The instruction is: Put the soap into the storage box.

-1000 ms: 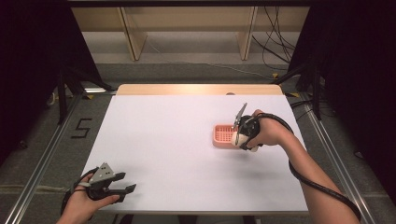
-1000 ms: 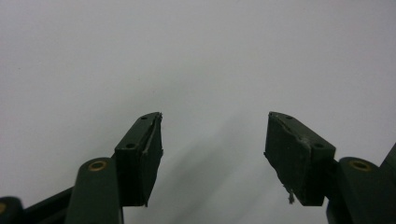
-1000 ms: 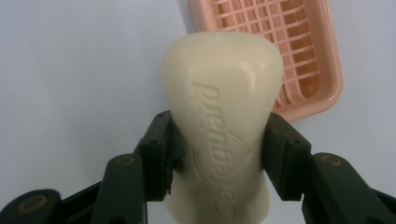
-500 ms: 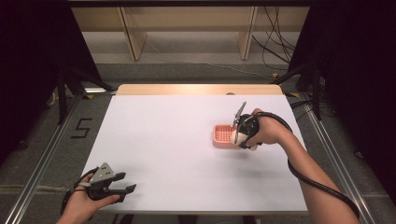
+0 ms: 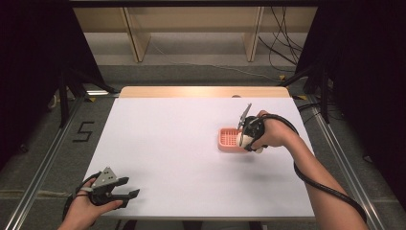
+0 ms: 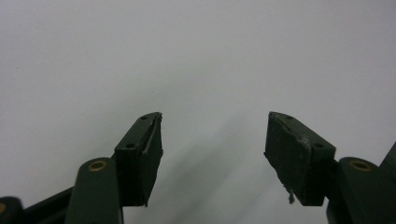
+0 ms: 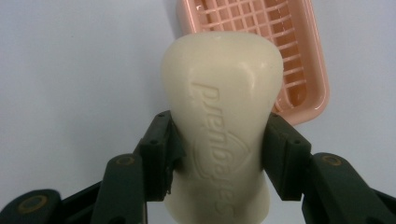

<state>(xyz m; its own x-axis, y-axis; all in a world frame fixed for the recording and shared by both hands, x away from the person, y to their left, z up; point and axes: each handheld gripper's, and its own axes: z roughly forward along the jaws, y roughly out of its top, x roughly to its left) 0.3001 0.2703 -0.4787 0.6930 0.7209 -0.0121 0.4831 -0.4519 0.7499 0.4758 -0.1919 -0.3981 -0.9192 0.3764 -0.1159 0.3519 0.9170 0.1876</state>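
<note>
Nothing has shifted over the last second: the right gripper stays poised above the pink soap dish, its jaws clamped on the sides of the cream soap bar, which hangs over the dish's near edge. The left gripper still rests at the counter's near-left corner, jaws apart and empty. The pause suggests the bar is lined up, with lowering into the dish likely next.
</note>
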